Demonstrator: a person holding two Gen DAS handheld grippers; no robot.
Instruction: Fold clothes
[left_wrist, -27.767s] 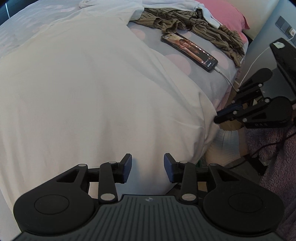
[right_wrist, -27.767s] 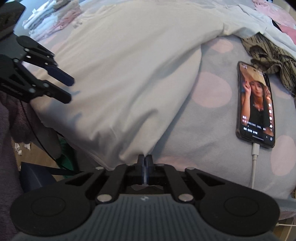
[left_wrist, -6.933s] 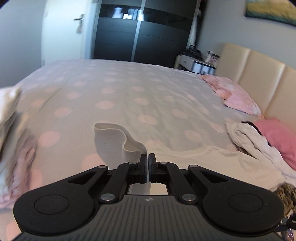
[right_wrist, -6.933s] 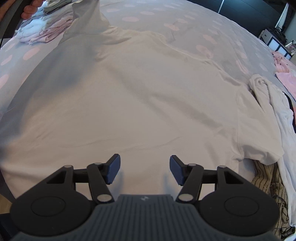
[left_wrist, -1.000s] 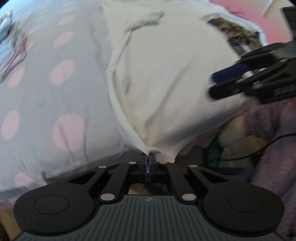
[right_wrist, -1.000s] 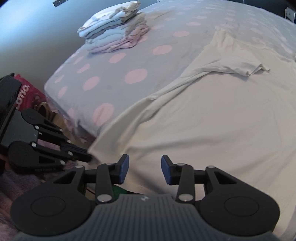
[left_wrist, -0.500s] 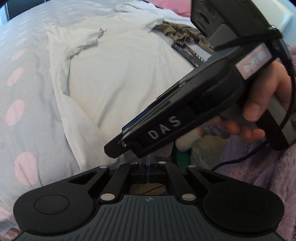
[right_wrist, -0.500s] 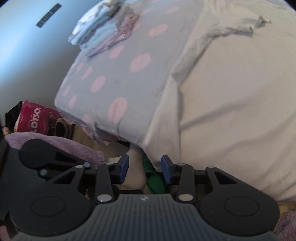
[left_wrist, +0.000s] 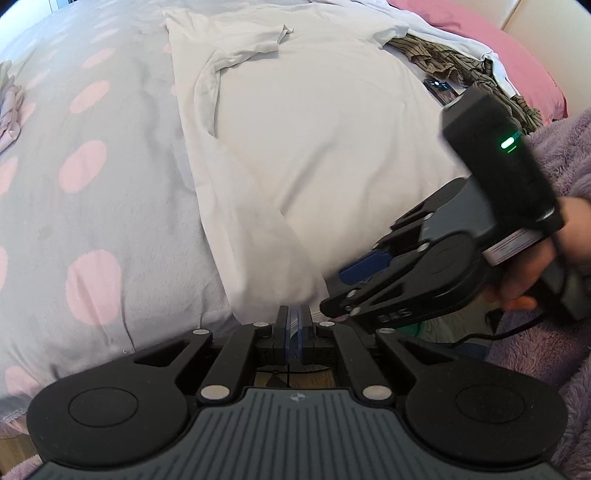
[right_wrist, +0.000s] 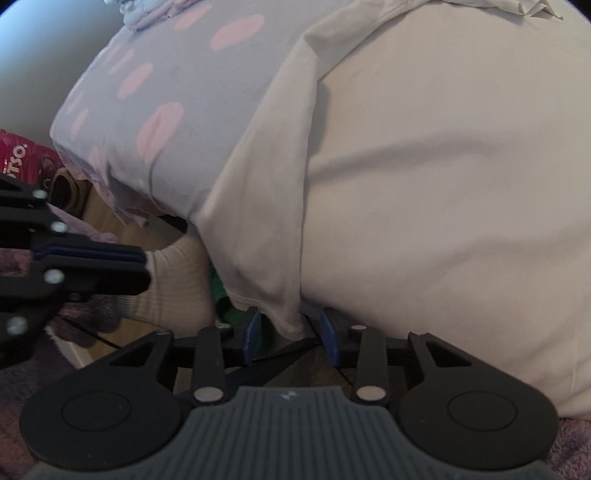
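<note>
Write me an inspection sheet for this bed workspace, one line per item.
Surface: bed with grey sheet and pink dots.
Job's things: white shirt spread flat, left sleeve folded in, hem hanging over the bed edge.
Clutter: striped garment, phone, pink pillow; folded clothes at the far corner; red bag on the floor.
Grippers: left gripper shut, a sliver of fabric between its pads; right gripper open, shirt hem between its fingers.
Cables: black cable below the right gripper.
Surroundings: purple fleece, person's white sock.
</note>
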